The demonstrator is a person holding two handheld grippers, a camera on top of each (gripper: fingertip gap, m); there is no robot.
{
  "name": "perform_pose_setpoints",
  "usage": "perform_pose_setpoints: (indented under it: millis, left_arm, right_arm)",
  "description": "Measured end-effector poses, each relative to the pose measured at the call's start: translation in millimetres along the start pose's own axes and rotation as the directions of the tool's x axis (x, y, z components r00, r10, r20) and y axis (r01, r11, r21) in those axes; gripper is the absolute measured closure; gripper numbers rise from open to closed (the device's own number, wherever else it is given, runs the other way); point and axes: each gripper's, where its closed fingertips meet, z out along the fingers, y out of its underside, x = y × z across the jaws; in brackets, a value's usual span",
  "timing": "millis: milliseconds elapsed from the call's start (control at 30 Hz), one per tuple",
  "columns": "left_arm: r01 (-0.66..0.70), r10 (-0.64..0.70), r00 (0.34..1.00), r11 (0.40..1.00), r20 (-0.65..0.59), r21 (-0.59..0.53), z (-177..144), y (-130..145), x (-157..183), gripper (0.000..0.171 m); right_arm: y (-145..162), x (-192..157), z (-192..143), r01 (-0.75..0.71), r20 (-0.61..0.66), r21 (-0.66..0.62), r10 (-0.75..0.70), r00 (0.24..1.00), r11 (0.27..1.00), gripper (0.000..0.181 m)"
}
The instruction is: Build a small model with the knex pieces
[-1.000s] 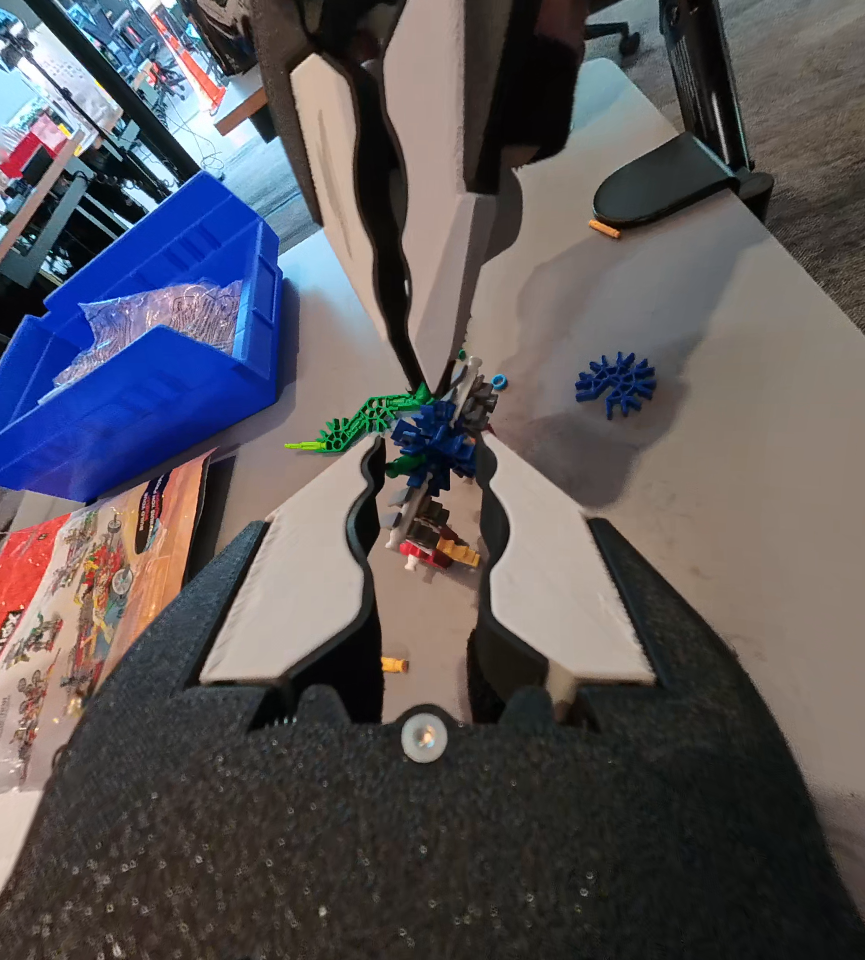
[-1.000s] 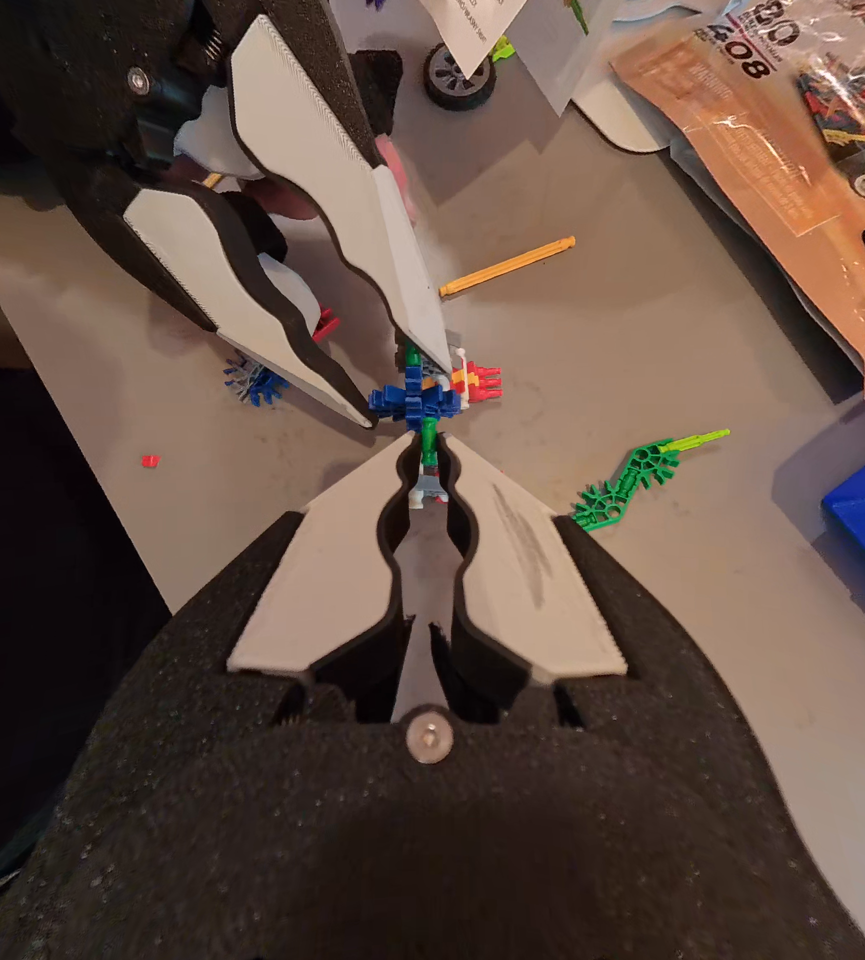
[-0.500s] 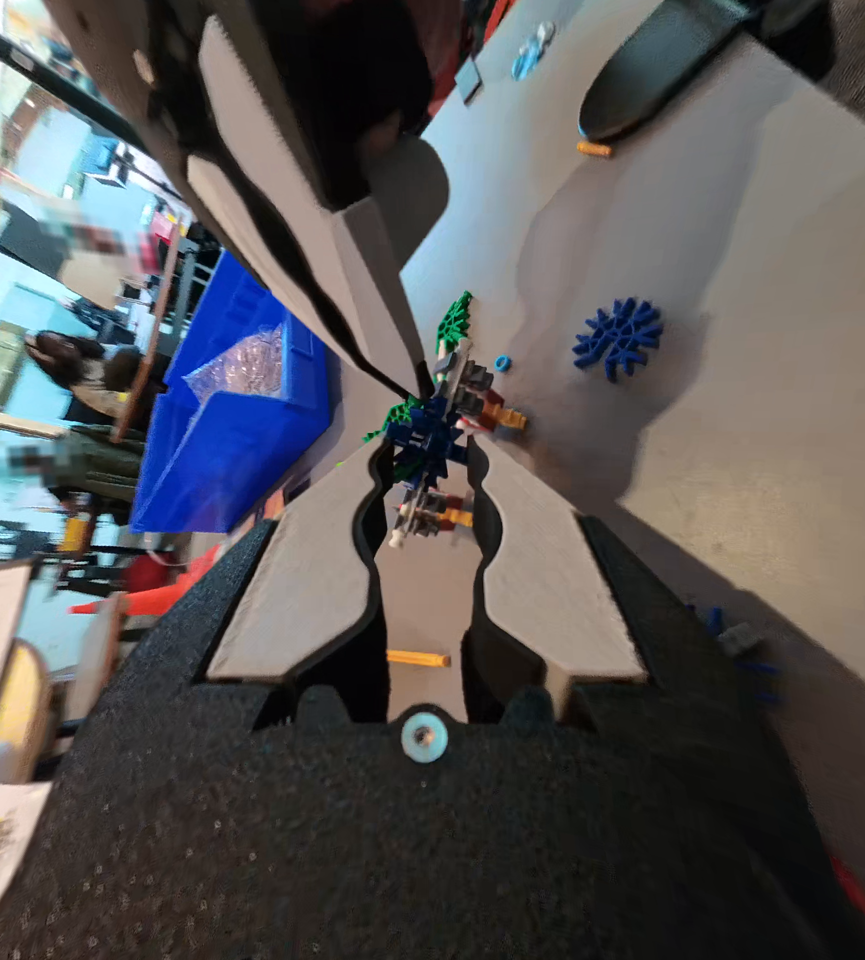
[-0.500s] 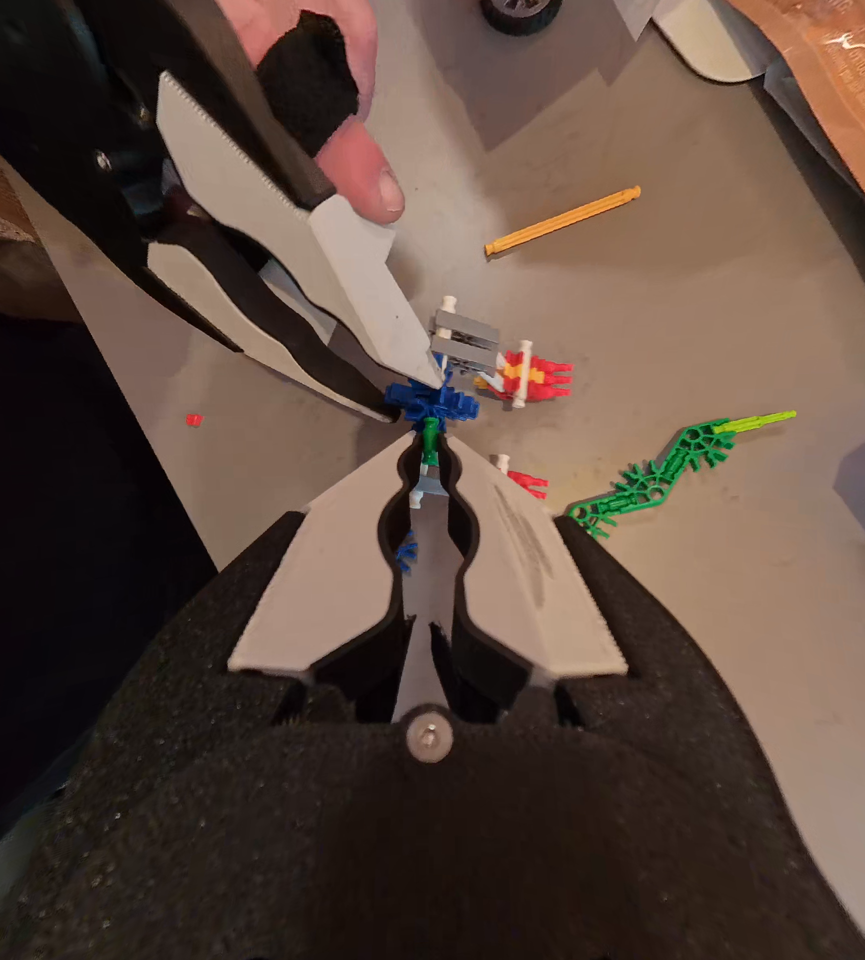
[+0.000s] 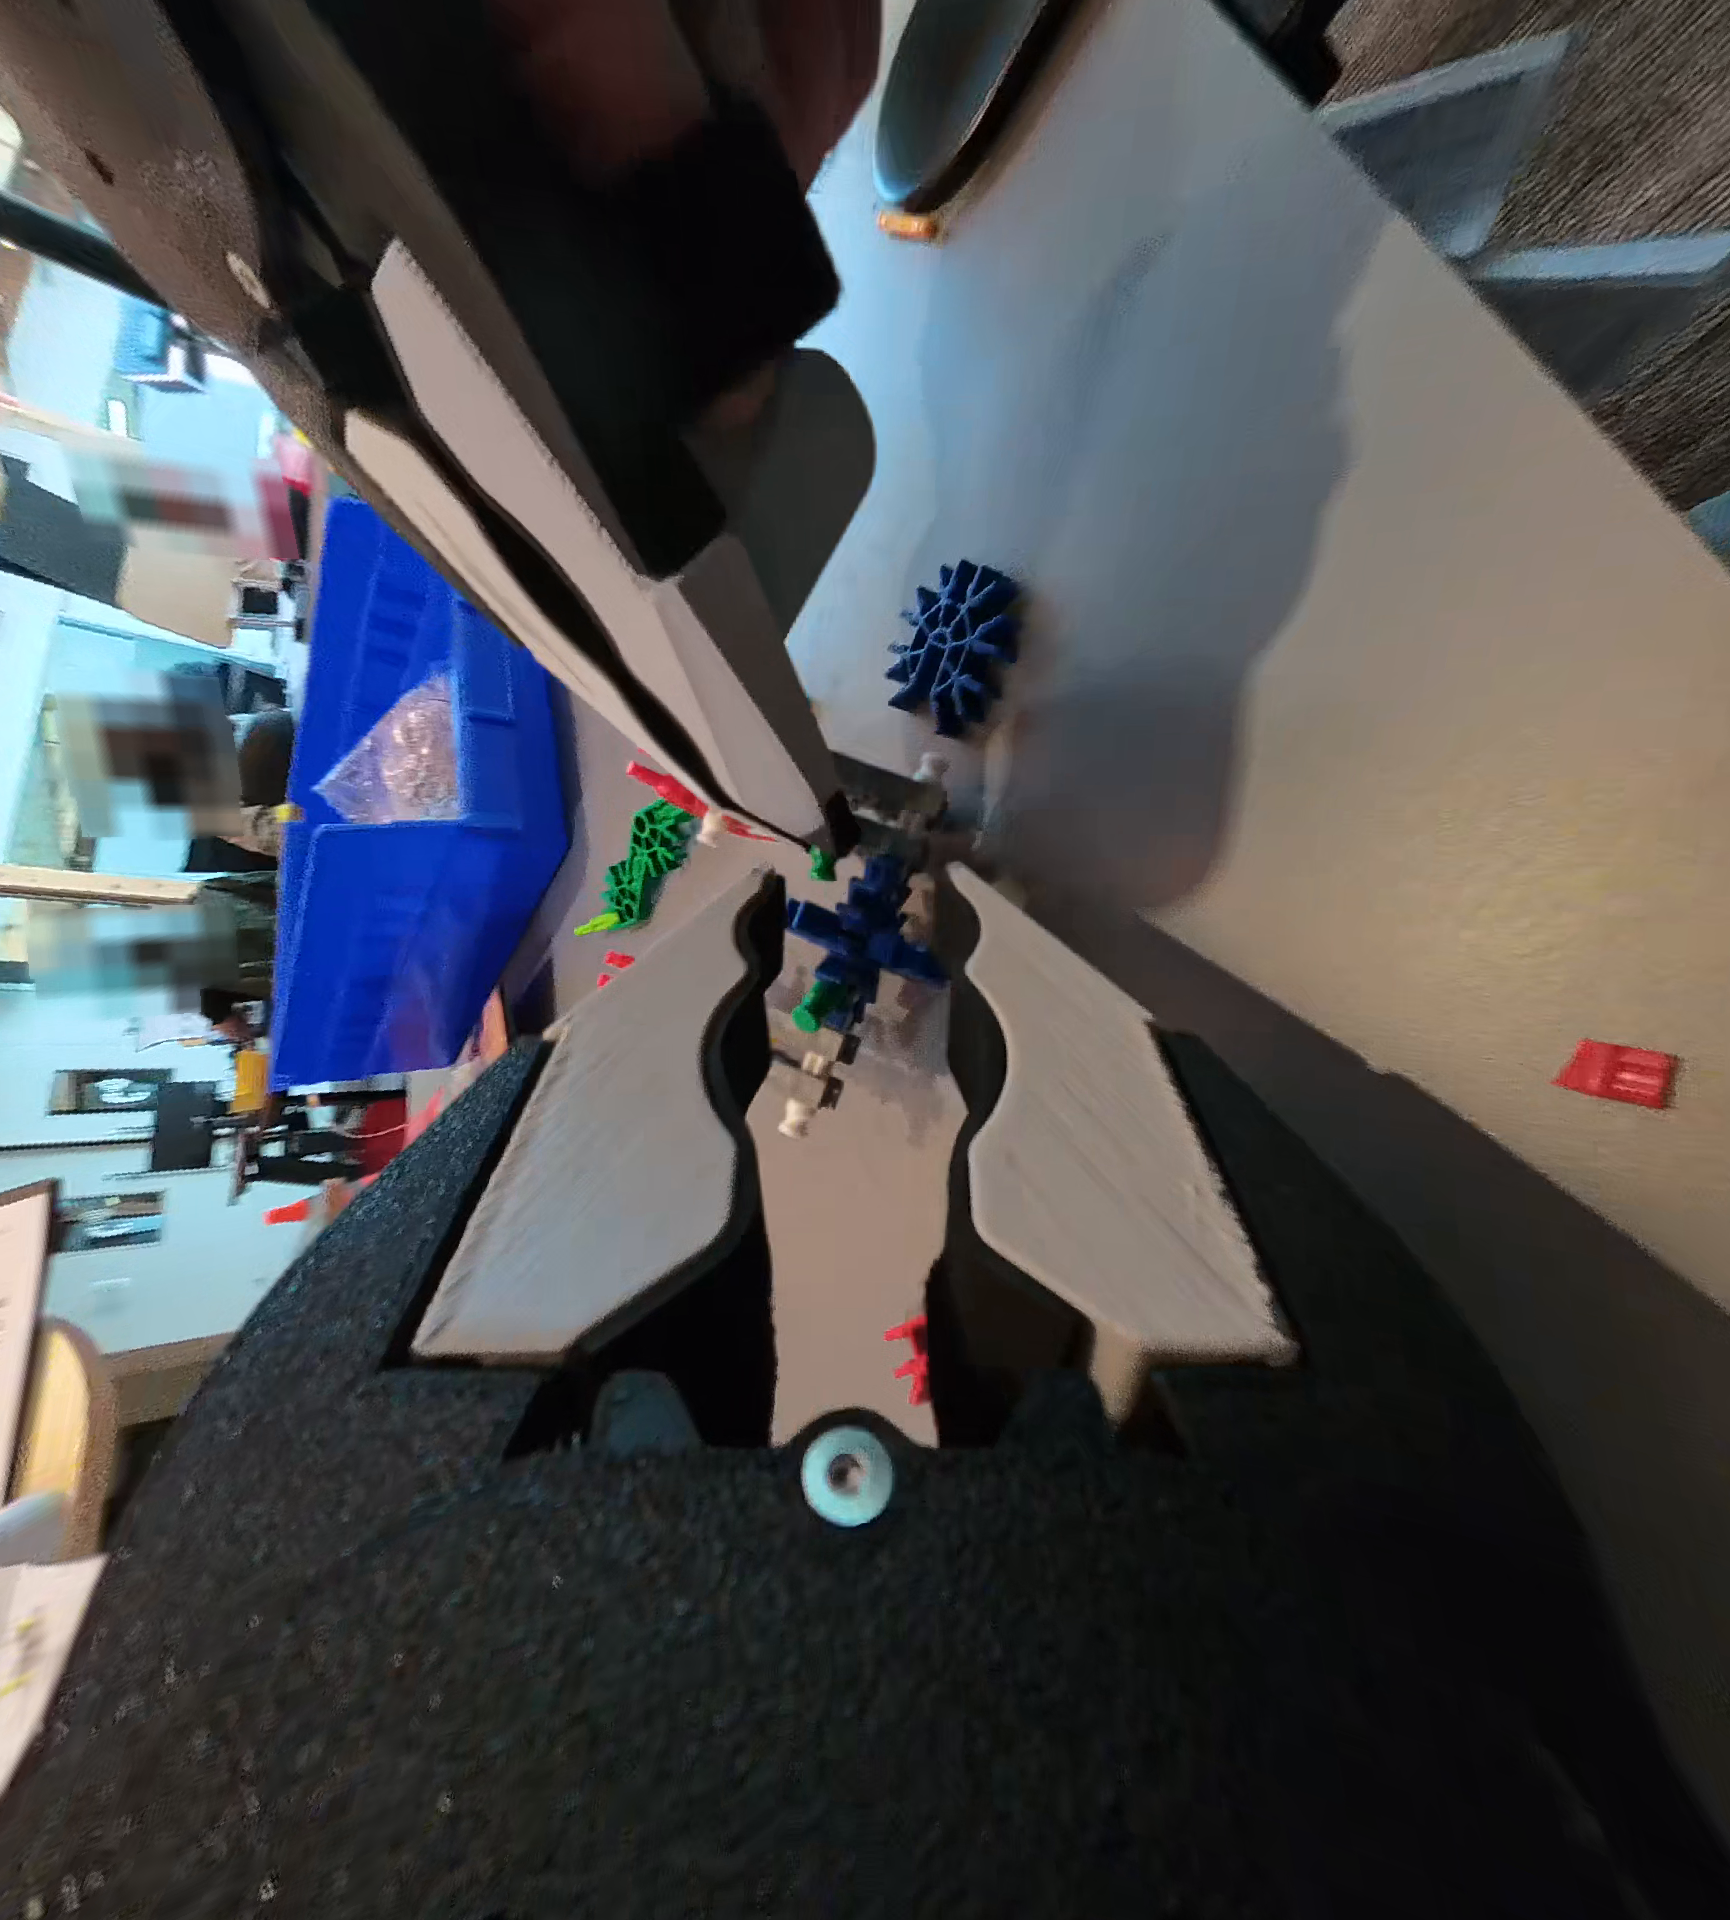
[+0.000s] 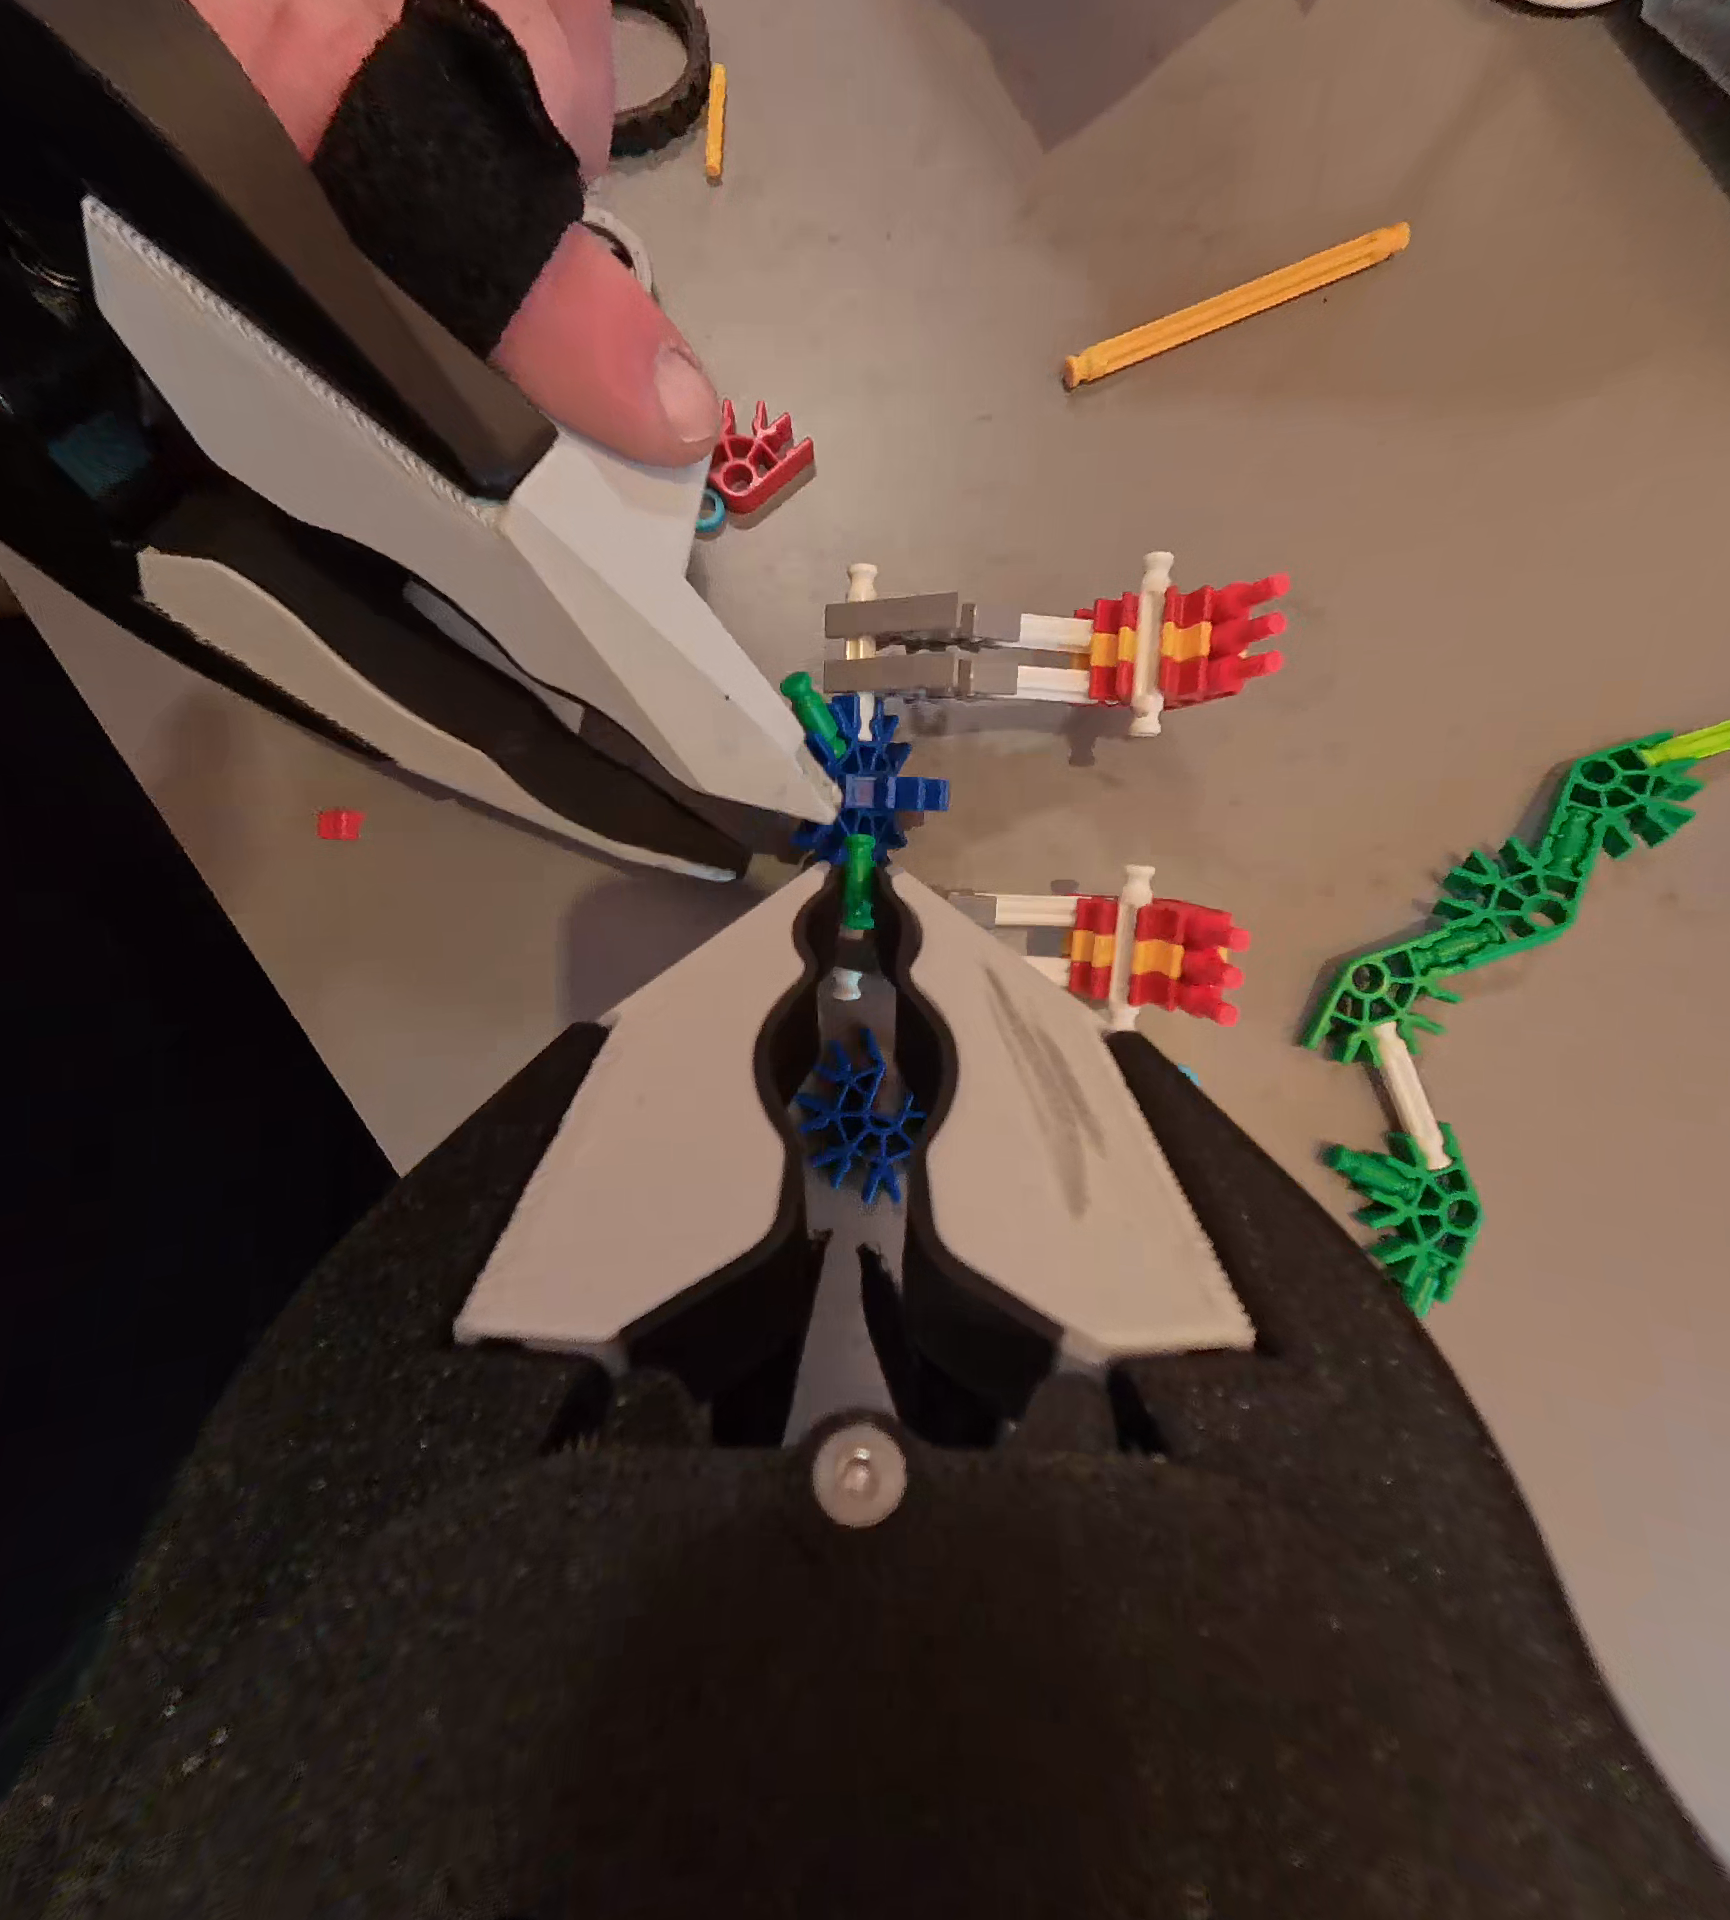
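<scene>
A blue snowflake connector (image 6: 882,795) with short green rods is held between both grippers above the grey table (image 6: 1360,520). My left gripper (image 5: 861,899) is shut on the blue connector (image 5: 866,940); it comes in from the upper left in the right wrist view (image 6: 809,826). My right gripper (image 6: 856,883) is shut on a green rod (image 6: 858,894) that sticks out of the connector; it comes from above in the left wrist view (image 5: 819,831). Two arms of grey, white, red and yellow pieces (image 6: 1048,655) (image 6: 1141,951) lie just right of it; whether they are joined to it is unclear.
A loose blue connector (image 6: 856,1132) (image 5: 954,649), a green connector chain (image 6: 1526,894), a yellow rod (image 6: 1235,301), a red connector (image 6: 757,468) and a small red piece (image 6: 339,824) lie on the table. A blue bin (image 5: 404,831) stands at the left. The table edge runs behind the left gripper. The tips of both grippers are at nearly the same place.
Both grippers keep their hold. The bunched red and grey pieces now show as two separate arms beside the connector. The left camera has rolled and both views are closer.
</scene>
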Motion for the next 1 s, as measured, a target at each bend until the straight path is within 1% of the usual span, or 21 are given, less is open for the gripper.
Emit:
perform_pose_setpoints:
  millis: [100, 167, 233, 300, 367, 433, 500, 567, 700, 900, 1000]
  left_arm:
    - [0.096, -0.093, 0.993, 0.995, -0.073, 0.038, -8, -1, 0, 0.139]
    - [0.177, -0.169, 0.979, 0.982, -0.111, 0.062, -12, 0, -9, 0.135]
    - [0.236, -0.22, 0.959, 0.969, -0.177, 0.073, -15, 1, -16, 0.132]
    - [0.233, -0.214, 0.955, 0.969, -0.204, 0.076, -16, 3, -24, 0.131]
    - [0.238, -0.218, 0.942, 0.97, -0.255, 0.052, -13, 6, -21, 0.126]
    - [0.221, -0.204, 0.942, 0.975, -0.266, 0.036, -7, 9, -15, 0.126]
    - [0.193, -0.182, 0.957, 0.981, -0.228, 0.026, -1, 9, -11, 0.128]
    - [0.191, -0.185, 0.971, 0.981, -0.151, 0.027, 4, 8, -14, 0.13]
    - [0.176, -0.174, 0.983, 0.984, -0.059, 0.035, 9, 7, -15, 0.134]
    - [0.183, -0.181, 0.982, 0.982, -0.058, 0.04, 15, 10, -9, 0.145]
    - [0.186, -0.184, 0.982, 0.981, -0.046, 0.049, 17, 11, -8, 0.146]
  right_arm:
    - [1, -2, -5, -0.043, -0.008, 0.03, 0.043, 0.999, 0.999, 0.176]
    - [4, -5, -7, -0.064, -0.013, 0.034, 0.064, 0.998, 0.997, 0.176]
    - [6, -8, -6, -0.091, -0.022, 0.045, 0.092, 0.996, 0.995, 0.176]
    - [4, -9, -6, -0.117, -0.034, 0.072, 0.12, 0.992, 0.99, 0.176]
    - [3, -6, -7, -0.121, -0.063, 0.082, 0.126, 0.99, 0.989, 0.176]
    - [3, -2, -8, -0.109, -0.088, 0.081, 0.116, 0.989, 0.991, 0.176]
    - [2, -1, -7, -0.095, -0.095, 0.07, 0.101, 0.99, 0.993, 0.176]
    - [1, -1, -4, -0.1, -0.075, 0.062, 0.104, 0.992, 0.993, 0.176]
    - [3, -3, 0, -0.143, -0.023, 0.045, 0.144, 0.989, 0.989, 0.176]
    - [2, 1, 3, -0.155, -0.016, 0.028, 0.155, 0.988, 0.988, 0.176]
    - [1, -1, 5, -0.146, -0.002, 0.005, 0.146, 0.989, 0.989, 0.176]
